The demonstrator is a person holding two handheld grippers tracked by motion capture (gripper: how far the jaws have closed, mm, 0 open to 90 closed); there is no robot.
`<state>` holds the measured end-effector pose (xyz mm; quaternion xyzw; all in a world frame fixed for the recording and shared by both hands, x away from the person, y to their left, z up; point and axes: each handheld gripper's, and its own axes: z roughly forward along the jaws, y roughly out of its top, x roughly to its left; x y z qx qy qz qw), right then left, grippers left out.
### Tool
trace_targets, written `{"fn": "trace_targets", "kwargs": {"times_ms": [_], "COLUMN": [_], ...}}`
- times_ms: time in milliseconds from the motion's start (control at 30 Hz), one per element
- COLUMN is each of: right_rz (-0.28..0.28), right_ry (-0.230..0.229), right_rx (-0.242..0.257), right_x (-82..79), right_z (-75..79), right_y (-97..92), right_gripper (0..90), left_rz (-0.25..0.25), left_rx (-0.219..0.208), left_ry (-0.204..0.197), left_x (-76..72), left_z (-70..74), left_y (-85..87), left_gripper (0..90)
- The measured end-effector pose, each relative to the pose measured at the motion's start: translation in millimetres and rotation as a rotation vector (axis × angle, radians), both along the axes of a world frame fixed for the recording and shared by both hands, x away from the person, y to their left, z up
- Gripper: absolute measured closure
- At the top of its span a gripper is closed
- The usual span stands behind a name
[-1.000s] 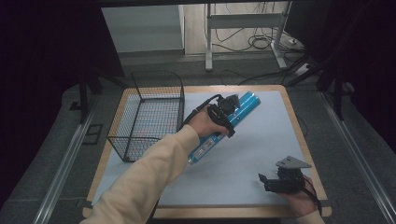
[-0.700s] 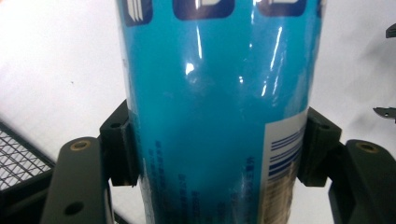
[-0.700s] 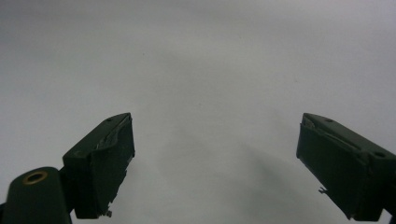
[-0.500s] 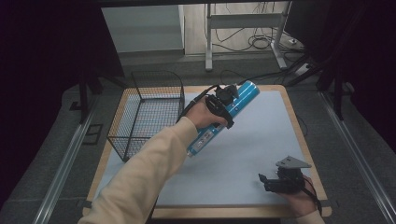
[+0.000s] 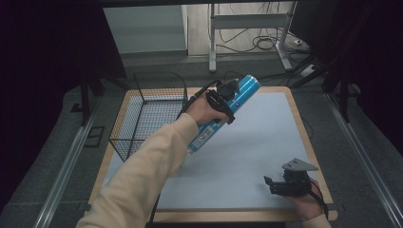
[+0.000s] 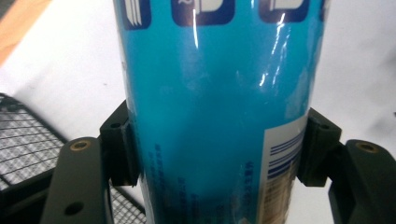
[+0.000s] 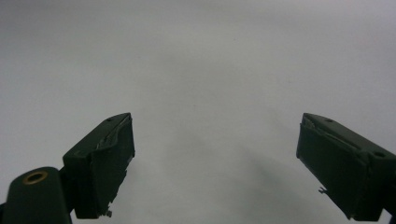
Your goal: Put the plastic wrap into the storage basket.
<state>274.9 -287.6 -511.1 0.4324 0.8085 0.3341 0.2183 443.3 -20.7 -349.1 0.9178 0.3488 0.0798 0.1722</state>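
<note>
A blue can [image 5: 223, 111], long and round with a white label near its lower end, is held in the air above the far left part of the table [image 5: 266, 142], tilted so that its top end points up and away to the right. It is clamped around its middle by the left gripper [image 5: 223, 95]; in the left gripper view the two jaws are seen pressed against opposite sides of the can [image 6: 219, 112], with pale mat below it and a corner of mesh at the lower left. Just to the left of the can a black wire basket [image 5: 147, 114] is seen standing at the table's left edge, and nothing can be made out inside it. The can is near the basket's right wall but not yet over its opening.

The right gripper [image 5: 280, 185] is held low at the near right of the table, well apart from the can; in the right gripper view its jaws are spread wide with only bare mat between them.

Judged from this, the can has been picked up and lifted clear, so the grasp is done. What appears to be left is for the can to be carried over the basket, lowered inside and released.
</note>
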Motion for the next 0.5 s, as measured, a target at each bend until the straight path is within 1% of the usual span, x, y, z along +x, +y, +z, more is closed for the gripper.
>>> {"fn": "trace_targets", "kwargs": {"times_ms": [133, 333, 500], "right_rz": [0.0, -0.002, 0.002], "right_ry": [0.005, 0.001, 0.004], "right_rx": [-0.004, 0.001, -0.006], "right_x": [0.3, 0.4, 0.4], "right_z": [-1.2, -0.6, -1.4], "right_y": [0.8, -0.3, 1.1], "right_gripper": [11.7, 11.7, 11.7], "left_rz": [0.008, 0.008, 0.011], "left_rx": [0.001, 0.018, 0.024], "left_ry": [-0.004, -0.015, -0.026], "left_x": [2.3, 4.4, 7.1], "left_z": [3.1, 4.7, 10.9], "left_y": [1.6, 3.1, 5.6], "left_gripper": [31.5, 31.5, 31.5]}}
